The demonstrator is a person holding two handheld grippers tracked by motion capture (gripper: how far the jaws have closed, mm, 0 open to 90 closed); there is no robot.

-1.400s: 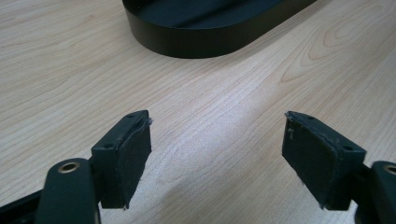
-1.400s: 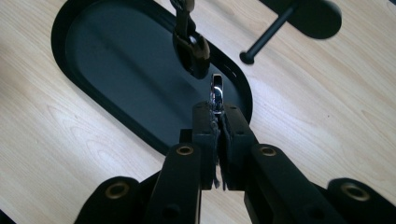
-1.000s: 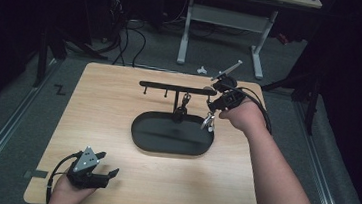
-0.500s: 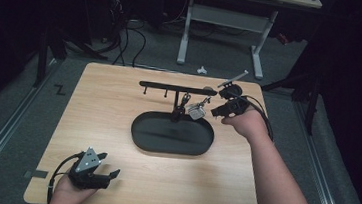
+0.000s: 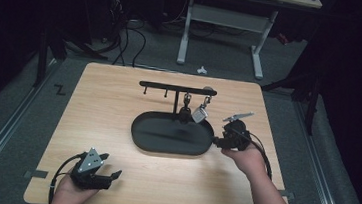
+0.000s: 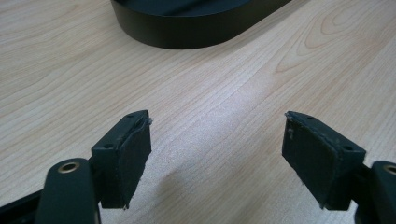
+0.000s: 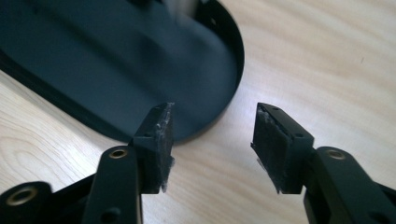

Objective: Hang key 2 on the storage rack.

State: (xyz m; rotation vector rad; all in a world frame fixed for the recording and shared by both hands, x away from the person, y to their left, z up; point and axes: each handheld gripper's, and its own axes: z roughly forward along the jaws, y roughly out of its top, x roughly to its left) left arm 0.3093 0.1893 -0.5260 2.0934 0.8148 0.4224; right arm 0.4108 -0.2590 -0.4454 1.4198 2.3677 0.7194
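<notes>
The right gripper is being held, jaws apart and empty, beside the black tray. The small metal padlock hanging from the rack is judged light, rigid and free-swinging, best pinched across its body. The left gripper is being rested wide open on the worktop.

Dim room, one lit wooden table

Grey carpet floor surrounds it; beyond stands a white-legged desk, black cables trailing beneath, with everything farther back lost in darkness.

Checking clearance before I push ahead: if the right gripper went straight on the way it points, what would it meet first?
Probably the rim of the black oval tray: the right gripper, jaws open, points at the tray's near end across a little bare table. Depth is unclear.
</notes>
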